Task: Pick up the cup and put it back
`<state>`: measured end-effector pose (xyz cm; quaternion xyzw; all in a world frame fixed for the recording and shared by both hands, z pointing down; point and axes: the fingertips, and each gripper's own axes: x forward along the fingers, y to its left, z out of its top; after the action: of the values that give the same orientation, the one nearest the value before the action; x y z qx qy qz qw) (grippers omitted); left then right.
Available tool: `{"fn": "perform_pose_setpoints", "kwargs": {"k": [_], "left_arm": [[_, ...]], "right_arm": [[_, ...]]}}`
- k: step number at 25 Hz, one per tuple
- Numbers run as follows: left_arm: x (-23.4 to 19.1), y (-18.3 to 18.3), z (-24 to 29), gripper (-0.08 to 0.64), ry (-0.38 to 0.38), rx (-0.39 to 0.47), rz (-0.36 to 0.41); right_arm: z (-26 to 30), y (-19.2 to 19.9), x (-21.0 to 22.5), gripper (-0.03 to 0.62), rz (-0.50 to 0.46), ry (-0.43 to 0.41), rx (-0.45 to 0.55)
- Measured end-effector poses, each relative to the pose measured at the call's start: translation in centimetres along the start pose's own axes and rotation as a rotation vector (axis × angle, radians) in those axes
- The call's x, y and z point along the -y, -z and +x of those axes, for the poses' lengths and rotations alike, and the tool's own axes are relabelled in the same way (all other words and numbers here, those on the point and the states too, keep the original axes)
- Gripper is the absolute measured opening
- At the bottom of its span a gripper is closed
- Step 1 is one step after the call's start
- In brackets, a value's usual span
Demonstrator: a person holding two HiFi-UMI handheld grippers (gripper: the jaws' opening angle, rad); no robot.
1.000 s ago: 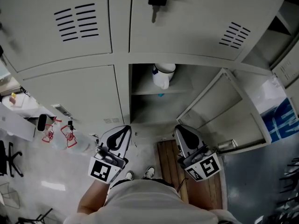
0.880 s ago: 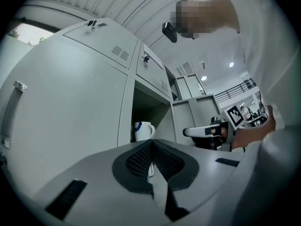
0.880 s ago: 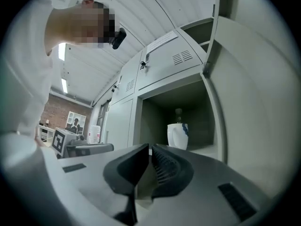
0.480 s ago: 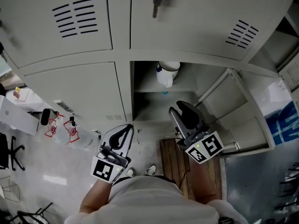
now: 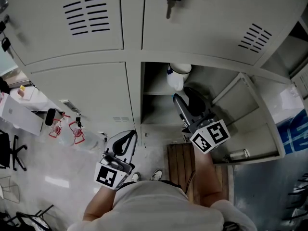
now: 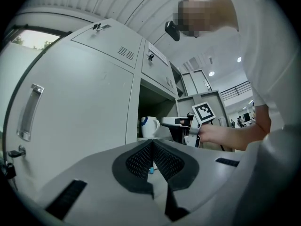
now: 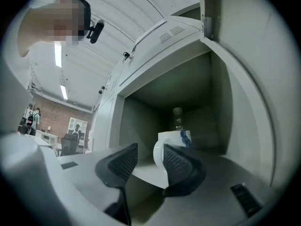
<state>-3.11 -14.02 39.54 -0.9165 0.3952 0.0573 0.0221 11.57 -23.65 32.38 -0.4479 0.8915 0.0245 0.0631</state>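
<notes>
Grey steel lockers (image 5: 82,95) fill the head view, with one compartment (image 5: 155,110) open. Two grippers show. The left gripper (image 5: 126,134), at seven o'clock, has its jaws together on nothing. One white cup (image 5: 179,76) stands inside that compartment, at twelve o'clock of the right gripper (image 5: 185,99), whose jaws are opening, pads clear of it.

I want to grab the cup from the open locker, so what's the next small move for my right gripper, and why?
Probably ease the right gripper forward a little, so the cup comes between its fingers. The fingers are opening with nothing between them yet, and the cup stands upright on the locker shelf just ahead, its handle lined up with the gap.
</notes>
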Motion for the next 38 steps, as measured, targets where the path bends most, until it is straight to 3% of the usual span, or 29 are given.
{"fn": "perform_pose_setpoints", "kwargs": {"k": [9, 20, 28, 38], "left_arm": [[-0.8, 0.1, -0.8, 0.021, -0.036, -0.012, 0.003], [-1.4, 0.2, -1.5, 0.021, -0.057, -0.017, 0.002], [-1.3, -0.3, -1.7, 0.021, -0.057, 0.001, 0.008], [-1.7, -0.5, -2.3, 0.021, -0.084, -0.011, 0.017]], "right_arm": [[2.1, 0.6, 0.9, 0.184, 0.053, -0.037, -0.018], [2.8, 1.3, 1.0, 0.15, 0.068, -0.047, -0.028], [3.1, 0.8, 0.9, 0.133, 0.014, -0.071, -0.036], [4.0, 1.8, 0.8, 0.065, -0.082, -0.077, -0.086]]}}
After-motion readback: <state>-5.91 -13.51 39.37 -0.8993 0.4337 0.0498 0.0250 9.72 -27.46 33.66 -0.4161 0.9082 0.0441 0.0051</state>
